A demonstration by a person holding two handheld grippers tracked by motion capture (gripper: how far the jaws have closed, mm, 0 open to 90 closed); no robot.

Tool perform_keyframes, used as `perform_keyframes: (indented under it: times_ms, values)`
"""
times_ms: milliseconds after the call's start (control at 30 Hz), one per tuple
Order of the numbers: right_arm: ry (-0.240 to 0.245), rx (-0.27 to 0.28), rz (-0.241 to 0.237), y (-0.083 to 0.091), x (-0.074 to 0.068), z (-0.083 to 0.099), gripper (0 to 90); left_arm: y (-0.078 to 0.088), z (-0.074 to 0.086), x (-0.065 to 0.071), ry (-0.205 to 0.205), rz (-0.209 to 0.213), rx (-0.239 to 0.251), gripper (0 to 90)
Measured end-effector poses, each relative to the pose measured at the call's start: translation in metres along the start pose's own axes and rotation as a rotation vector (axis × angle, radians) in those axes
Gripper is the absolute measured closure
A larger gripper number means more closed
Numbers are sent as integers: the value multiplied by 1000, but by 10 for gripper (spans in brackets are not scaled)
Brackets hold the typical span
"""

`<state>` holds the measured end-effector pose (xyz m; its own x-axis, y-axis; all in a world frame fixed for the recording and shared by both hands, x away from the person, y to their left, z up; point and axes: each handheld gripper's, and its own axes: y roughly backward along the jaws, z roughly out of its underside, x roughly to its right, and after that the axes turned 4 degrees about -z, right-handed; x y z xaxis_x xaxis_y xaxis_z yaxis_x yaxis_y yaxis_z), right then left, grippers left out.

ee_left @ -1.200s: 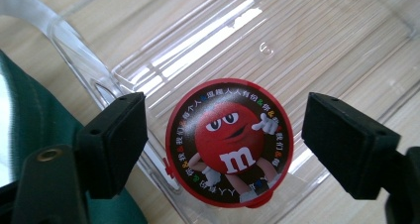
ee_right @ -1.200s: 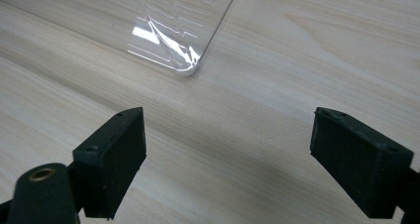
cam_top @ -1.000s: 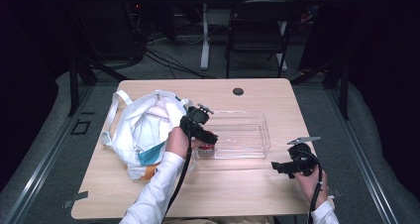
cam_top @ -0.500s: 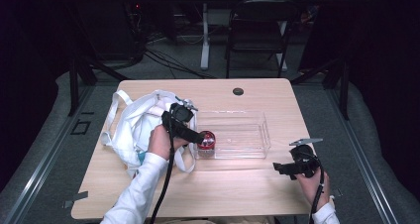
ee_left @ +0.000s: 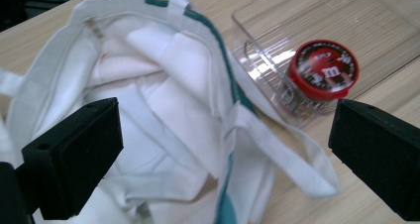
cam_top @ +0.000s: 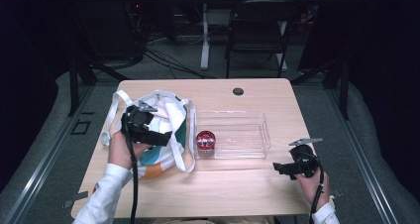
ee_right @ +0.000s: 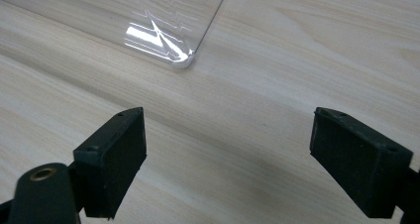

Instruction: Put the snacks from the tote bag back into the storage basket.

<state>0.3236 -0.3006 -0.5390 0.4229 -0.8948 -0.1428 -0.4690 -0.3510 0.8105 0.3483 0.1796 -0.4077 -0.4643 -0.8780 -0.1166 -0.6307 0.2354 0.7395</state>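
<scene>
A red-lidded jar [cam_top: 204,140] stands in the clear tray [cam_top: 257,135] beside the tote bag [cam_top: 168,120]; both tools released.

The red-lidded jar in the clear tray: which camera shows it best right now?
The left gripper view: the red-lidded jar is close, its lid print visible though blurred, standing in the clear tray at the end beside the tote bag. The high view shows the jar small, giving its place. The right gripper view catches a tray corner.
</scene>
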Motion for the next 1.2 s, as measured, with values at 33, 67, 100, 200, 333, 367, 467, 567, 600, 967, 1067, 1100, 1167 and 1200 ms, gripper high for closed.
perform_keyframes:
  times_ms: [33, 67, 100, 200, 333, 367, 467, 567, 600, 967, 1067, 1100, 1167, 1200]
  values:
    - [-3, 2, -1, 0, 0, 0, 139, 3, 4, -5, 6, -9, -1, 3]
    - [-1, 0, -4, 0, 1, 0, 140, 7, 8, -9, 15, -20, -1, 3]
    - [-2, -1, -3, -1, 1, 0, 139, 9, 13, -14, 21, -32, 4, 3]
    - [-3, 7, 0, -1, 0, -1, 139, 15, 27, -27, 53, -58, 1, 3]
    - [1, 2, 8, -1, 0, 0, 138, 18, 42, -39, 82, -72, -7, 2]
    - [1, 2, 8, -1, 0, 0, 138, 18, 47, -42, 90, -76, -10, 2]
    - [-3, 1, 21, 1, 3, 1, 139, 17, 62, -53, 115, -84, -23, 2]
    - [-3, -3, 20, 1, 4, 2, 137, 11, 84, -65, 162, -116, -43, 2]
    - [-2, -3, 18, 1, 4, 2, 136, 8, 90, -68, 176, -114, -55, 2]
    - [18, -15, 35, 0, 1, 4, 134, -13, 130, -66, 208, -131, -150, 4]
    - [39, -21, 22, -2, 0, 4, 126, -19, 141, -61, 199, -139, -161, 4]
    - [48, -24, 18, -3, -1, 3, 125, -22, 143, -59, 178, -146, -190, 3]
    - [55, -27, 21, -3, -3, 3, 125, -23, 145, -58, 174, -146, -199, 2]
    - [70, -35, 17, -3, -3, 2, 124, -22, 146, -58, 188, -139, -186, 2]
